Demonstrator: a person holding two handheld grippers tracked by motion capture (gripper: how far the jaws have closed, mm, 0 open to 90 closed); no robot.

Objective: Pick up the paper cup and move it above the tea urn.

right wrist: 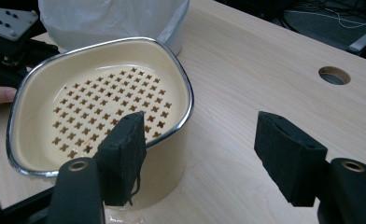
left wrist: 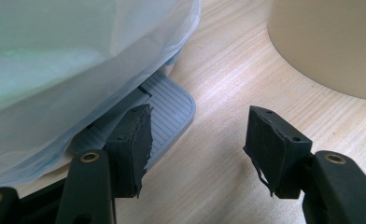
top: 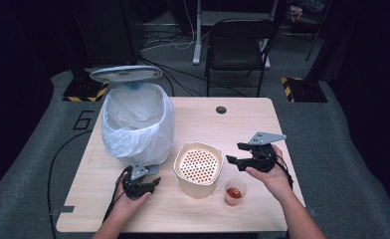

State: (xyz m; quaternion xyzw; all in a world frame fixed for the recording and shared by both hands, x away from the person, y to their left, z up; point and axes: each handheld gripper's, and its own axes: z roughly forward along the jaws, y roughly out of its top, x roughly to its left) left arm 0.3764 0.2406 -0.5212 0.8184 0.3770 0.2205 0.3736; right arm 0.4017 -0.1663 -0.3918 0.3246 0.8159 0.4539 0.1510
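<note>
A bin (top: 138, 122) lined with a white bag stands at the table's back left, its grey lid (top: 126, 73) raised. My left gripper (top: 146, 184) sits low at the bin's foot with jaws apart and nothing between them (left wrist: 202, 116); its left finger (left wrist: 134, 140) lies over the grey ribbed pedal (left wrist: 172, 105). A cream pot with a perforated insert (top: 199, 167) stands mid-table. My right gripper (top: 234, 153) hovers just right of the pot (right wrist: 97, 102), open and empty (right wrist: 200, 121). A small clear cup of reddish liquid (top: 234, 191) stands below it, near the front edge.
A round cable hole (top: 221, 109) is in the wooden tabletop (top: 262, 124) at the back. A dark chair (top: 238, 40) stands beyond the table. Bare wood lies to the right of the pot and cup.
</note>
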